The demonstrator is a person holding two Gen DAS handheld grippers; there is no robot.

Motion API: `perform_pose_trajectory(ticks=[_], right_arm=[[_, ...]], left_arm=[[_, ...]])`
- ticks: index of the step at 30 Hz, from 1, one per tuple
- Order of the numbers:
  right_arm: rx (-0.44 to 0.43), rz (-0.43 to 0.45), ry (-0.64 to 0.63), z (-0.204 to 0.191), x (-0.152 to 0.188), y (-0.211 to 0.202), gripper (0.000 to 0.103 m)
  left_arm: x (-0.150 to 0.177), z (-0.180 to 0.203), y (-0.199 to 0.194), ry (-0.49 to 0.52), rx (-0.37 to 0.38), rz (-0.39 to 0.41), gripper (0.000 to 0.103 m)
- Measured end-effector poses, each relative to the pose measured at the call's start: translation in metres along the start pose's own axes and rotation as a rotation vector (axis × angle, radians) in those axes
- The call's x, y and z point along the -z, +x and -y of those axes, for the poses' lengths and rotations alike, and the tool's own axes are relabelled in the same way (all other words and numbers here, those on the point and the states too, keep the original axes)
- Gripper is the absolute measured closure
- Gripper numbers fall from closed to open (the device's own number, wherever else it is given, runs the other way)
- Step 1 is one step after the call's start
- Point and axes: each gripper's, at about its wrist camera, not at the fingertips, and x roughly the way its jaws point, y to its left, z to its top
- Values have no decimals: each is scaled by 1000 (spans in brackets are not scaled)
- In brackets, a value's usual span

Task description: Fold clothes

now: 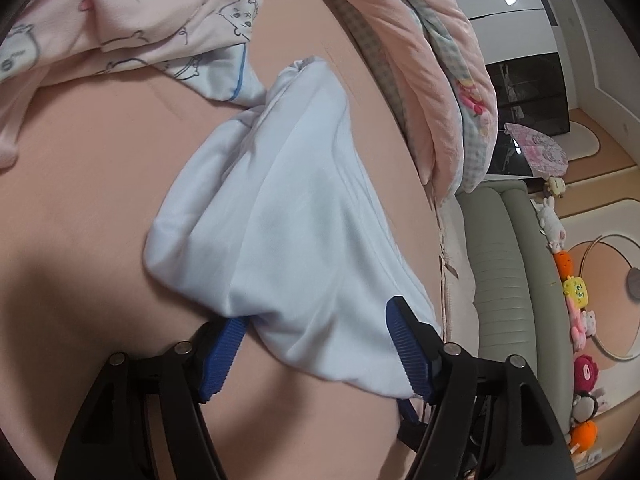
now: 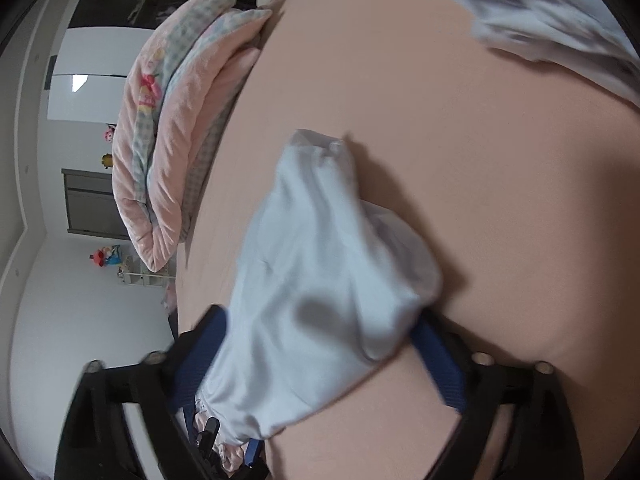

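The pale blue garment (image 1: pixel 280 208) lay bunched on the pink bed sheet (image 1: pixel 80 200), running from the middle of the left wrist view down to the lower right, where its near edge draped between the blue pads of the left gripper (image 1: pixel 316 316). Those jaws stood wide apart, with cloth lying between them but neither pad visibly pressing on it. In the right wrist view the same garment (image 2: pixel 320 260) filled the centre and spilled over the right gripper (image 2: pixel 320 340), whose jaws were spread as wide as they go, cloth resting on them but not pinched.

It looked thin, soft and light, likely to sag and crease at once, so a hem or corner would probably be the best hold. The garment's shape, sleeves and collar were hard to make out in the bunching, and the right view was blurred. A printed pink garment (image 1: pixel 120 20) was cut off at upper left.
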Motion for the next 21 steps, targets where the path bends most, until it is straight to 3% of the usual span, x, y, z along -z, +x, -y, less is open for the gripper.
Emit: perform_pose_trajectory(ticks=[5, 13, 15, 21], right_arm=[[16, 17, -70, -13, -8, 13, 4], [-120, 14, 18, -6, -30, 19, 4], [-135, 5, 26, -5, -33, 20, 4], [-67, -3, -34, -14, -29, 25, 12]], left_arm=[[-11, 0, 8, -35, 12, -4, 32], [-24, -1, 13, -93, 36, -18, 32], [-24, -4, 9, -126, 74, -1, 32], [-28, -13, 6, -193, 118, -7, 32]])
